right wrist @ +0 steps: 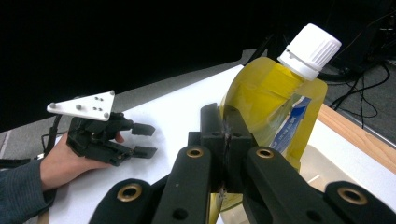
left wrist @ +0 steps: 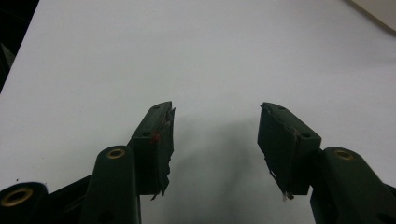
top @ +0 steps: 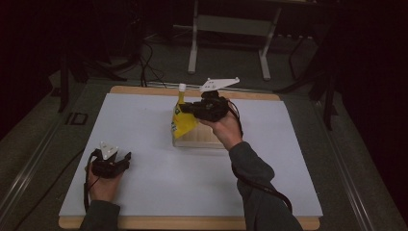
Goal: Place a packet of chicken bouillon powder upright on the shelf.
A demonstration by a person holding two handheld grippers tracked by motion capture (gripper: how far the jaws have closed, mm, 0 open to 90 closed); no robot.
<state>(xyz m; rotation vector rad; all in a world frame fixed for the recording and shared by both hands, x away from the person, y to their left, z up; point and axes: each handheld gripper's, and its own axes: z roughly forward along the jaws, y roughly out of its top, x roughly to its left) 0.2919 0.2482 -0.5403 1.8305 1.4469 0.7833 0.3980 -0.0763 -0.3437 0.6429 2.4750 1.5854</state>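
Setting: dim room, with a white sheet (top: 144, 144) covering a wooden table; dark floor, cables and a metal stand frame (top: 231, 29) lie beyond the far edge.

Right gripper (top: 185, 109): held up over the middle of the table, pointing toward the person's left. Its jaws are pressed together on an edge of a yellow refill pouch (top: 182, 120), as the right gripper view shows.

Yellow pouch: a soft spouted pouch of yellow liquid with a white screw cap (right wrist: 312, 49) and a blue and white label. It hangs from the grip above a shallow pale tray (top: 202, 139) that sits on the sheet. Whether its bottom corner touches the tray is hard to tell in this light.

Pointing: the pouch's long axis runs nearly upright, cap at the top and leaning slightly away from the person, wide base downward.

Left gripper (top: 126, 159): resting low near the front left of the sheet, well apart from the pouch. Its jaws stand apart with nothing between them; bare white sheet lies under them in the left gripper view.

Progress: the pouch is already grasped and lifted. Judging from this, what remains is to carry it wherever it belongs, set it down and release it. The left gripper has no part in the work yet.
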